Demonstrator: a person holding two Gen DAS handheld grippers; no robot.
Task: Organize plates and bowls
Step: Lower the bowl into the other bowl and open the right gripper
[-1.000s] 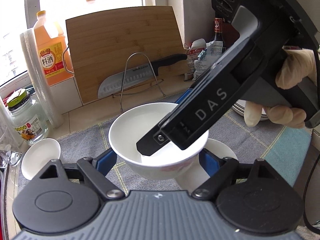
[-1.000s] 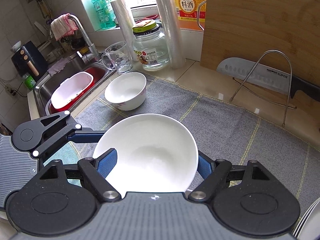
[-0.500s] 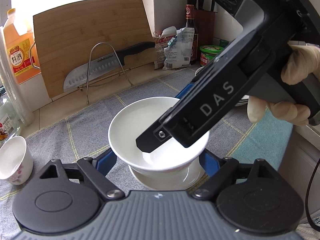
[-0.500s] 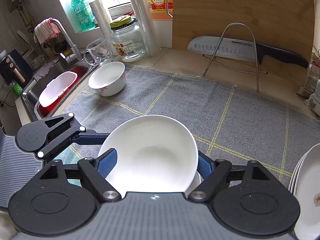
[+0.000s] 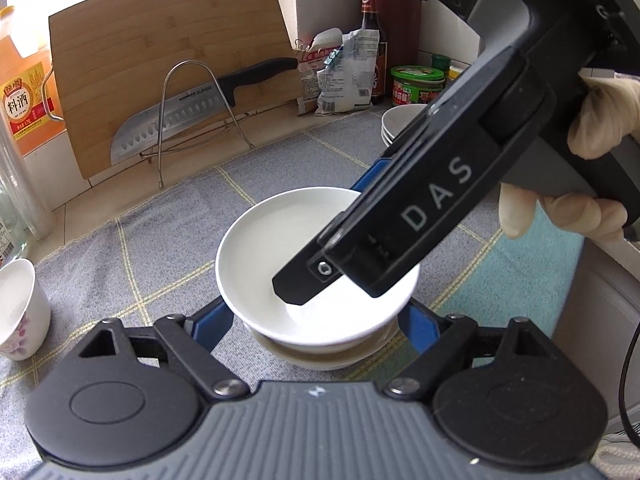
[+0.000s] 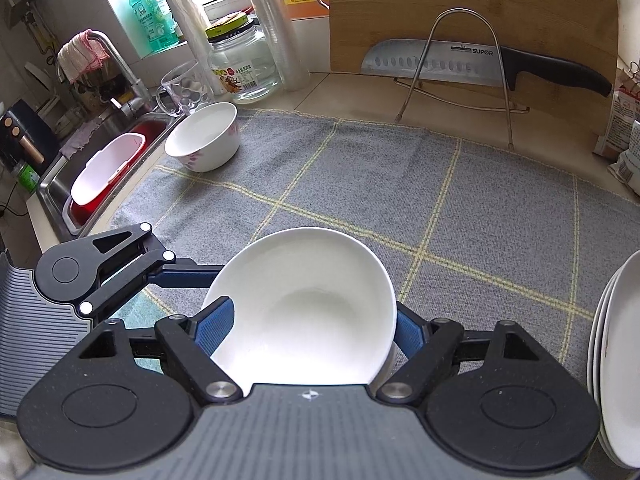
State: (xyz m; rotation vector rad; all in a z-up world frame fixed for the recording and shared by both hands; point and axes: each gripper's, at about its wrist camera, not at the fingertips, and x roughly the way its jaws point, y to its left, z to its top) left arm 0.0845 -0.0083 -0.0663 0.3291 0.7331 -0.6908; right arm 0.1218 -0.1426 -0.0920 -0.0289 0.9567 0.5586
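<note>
A plain white bowl (image 5: pixel 276 248) (image 6: pixel 312 304) sits low over the grey checked mat (image 6: pixel 360 184), nested just above a second white bowl (image 5: pixel 320 356). My left gripper (image 5: pixel 316 320) has its blue pads against the upper bowl's two sides. My right gripper (image 6: pixel 312 324) clamps the same bowl from the other direction. In the left wrist view its black housing (image 5: pixel 420 216) slants over the bowl, held by a gloved hand (image 5: pixel 600 120). In the right wrist view the left gripper's finger (image 6: pixel 188 276) reaches the bowl's left edge. The contact between the two bowls is hidden.
A flowered bowl (image 6: pixel 204 140) stands at the mat's far left corner by the sink (image 6: pixel 108 168). A stack of white plates (image 6: pixel 616 360) lies close on the right. A knife on a wire rack (image 6: pixel 440 64), a cutting board, a jar and bottles line the back.
Both grippers have carried the white bowl rightward across the mat and down. A second bowl has come into view right beneath it. The flowered bowl has fallen behind to the left.
</note>
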